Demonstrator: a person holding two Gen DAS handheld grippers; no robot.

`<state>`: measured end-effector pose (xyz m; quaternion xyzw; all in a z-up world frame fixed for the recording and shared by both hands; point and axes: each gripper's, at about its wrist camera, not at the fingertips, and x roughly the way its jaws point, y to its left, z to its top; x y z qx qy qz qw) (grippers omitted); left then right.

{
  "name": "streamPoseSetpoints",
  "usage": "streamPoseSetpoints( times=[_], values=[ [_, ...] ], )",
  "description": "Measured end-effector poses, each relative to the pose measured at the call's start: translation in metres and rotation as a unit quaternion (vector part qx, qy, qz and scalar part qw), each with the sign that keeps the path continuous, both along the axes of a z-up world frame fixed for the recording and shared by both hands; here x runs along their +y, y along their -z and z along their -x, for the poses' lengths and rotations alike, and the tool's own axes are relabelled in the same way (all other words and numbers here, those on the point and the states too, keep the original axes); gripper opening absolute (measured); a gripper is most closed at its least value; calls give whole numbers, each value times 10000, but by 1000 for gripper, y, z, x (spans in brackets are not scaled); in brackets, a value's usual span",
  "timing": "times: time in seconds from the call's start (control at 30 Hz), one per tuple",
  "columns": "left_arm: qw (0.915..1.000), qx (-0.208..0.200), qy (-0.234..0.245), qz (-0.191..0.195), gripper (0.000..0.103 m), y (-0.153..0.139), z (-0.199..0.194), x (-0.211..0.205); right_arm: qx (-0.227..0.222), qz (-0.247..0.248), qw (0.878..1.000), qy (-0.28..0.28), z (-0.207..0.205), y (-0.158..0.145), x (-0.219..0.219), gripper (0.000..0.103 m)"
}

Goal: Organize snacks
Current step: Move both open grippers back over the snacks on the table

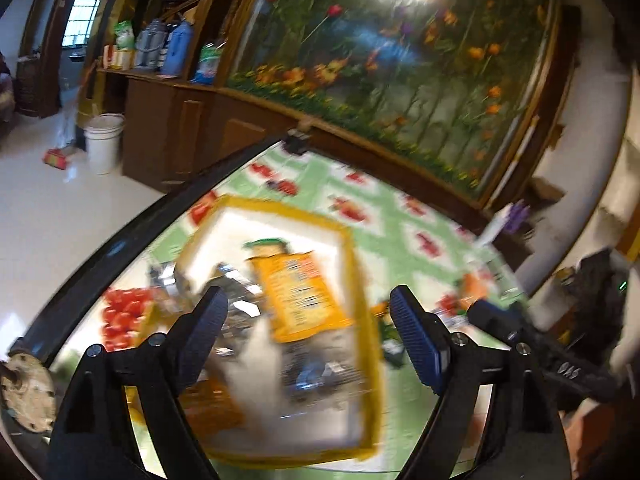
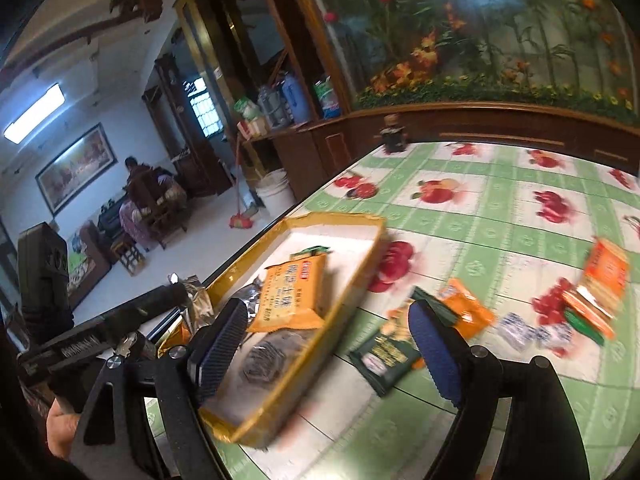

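A yellow-rimmed shallow box (image 1: 362, 320) (image 2: 356, 276) lies on the fruit-patterned tablecloth (image 2: 500, 208). In it are an orange snack pack (image 1: 298, 296) (image 2: 292, 296) and silver wrapped snacks (image 2: 264, 356). My left gripper (image 1: 308, 336) is open and empty, hovering above the box. My right gripper (image 2: 332, 352) is open and empty over the box's right rim. To the right of the box lie a dark green pack (image 2: 384, 356), an orange pack (image 2: 468, 312), small white-blue packs (image 2: 532, 334) and orange boxes (image 2: 600, 288). The left wrist view is blurred.
The table's dark left edge (image 1: 132, 232) drops to a white tiled floor. A white bucket (image 1: 103, 142) stands by a wooden cabinet (image 1: 192, 120). A small dark object (image 2: 394, 136) sits at the table's far edge. The other gripper (image 1: 540, 348) reaches in from the right.
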<state>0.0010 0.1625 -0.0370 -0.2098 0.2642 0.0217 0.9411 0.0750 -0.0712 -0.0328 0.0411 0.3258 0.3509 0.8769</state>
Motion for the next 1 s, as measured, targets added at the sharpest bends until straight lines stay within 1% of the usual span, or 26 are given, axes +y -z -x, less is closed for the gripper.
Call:
streamPoseSetpoints(
  times=[0.07, 0.1, 0.13, 0.17, 0.2, 0.23, 0.27, 0.3, 0.33, 0.37, 0.4, 0.43, 0.53, 0.6, 0.63, 0.73, 0.9, 1.0],
  values=[
    [9995, -145, 262, -22, 84, -8, -1, -15, -85, -92, 9996, 268, 6, -3, -28, 84],
    [9992, -172, 331, -127, 84, -13, -2, -24, -152, -123, 9988, 445, 10, -3, -45, 85],
    [9986, -279, 324, -299, 84, -18, -1, -35, -216, -135, 9977, 633, 13, -5, -60, 86],
    [9969, -480, 244, -571, 84, -23, 3, -48, -280, -154, 9963, 802, 16, -6, -73, 86],
    [9952, -597, 179, -758, 91, -26, 6, -59, -346, -209, 9943, 985, 20, -6, -89, 87],
    [9938, -679, 194, -854, 96, -27, 5, -69, -339, -248, 9927, 1134, 20, -5, -103, 90],
    [9929, -740, 319, -873, 103, -27, 2, -79, -276, -248, 9910, 1288, 19, -3, -116, 91],
    [9930, -618, 451, -901, 103, -25, -7, -90, -201, -238, 9895, 1409, 17, -1, -126, 91],
    [9926, -371, 604, -984, 103, -20, -18, -103, -106, -247, 9882, 1507, 15, 2, -135, 91],
    [9905, -183, 729, -1148, 103, -16, -27, -118, -7, -283, 9871, 1578, 14, 5, -144, 91],
    [9870, -71, 802, -1395, 103, -11, -33, -133, 69, -311, 9858, 1650, 13, 9, -152, 91],
    [9826, -47, 882, -1631, 103, -7, -35, -147, 104, -296, 9848, 1709, 13, 11, -158, 91],
    [9667, 77, 1086, -2314, 103, 3, -38, -184, 125, -185, 9835, 1793, 14, 16, -166, 91],
    [9586, 192, 1214, -2570, 103, 9, -41, -198, 170, -73, 9833, 1810, 10, 17, -169, 91],
    [9566, 246, 1279, -2606, 103, 11, -42, -203, 189, -73, 9833, 1811, 9, 19, -172, 91],
    [9548, 365, 1377, -2608, 103, 14, -45, -208, 205, -34, 9831, 1819, 9, 21, -172, 91],
    [9493, 720, 1105, -2855, 103, 25, -61, -206, 305, 37, 9819, 1867, 1, 26, -169, 91],
    [9505, 903, 972, -2811, 103, 33, -71, -199, 390, 127, 9802, 1936, -5, 28, -167, 91]
  ],
)
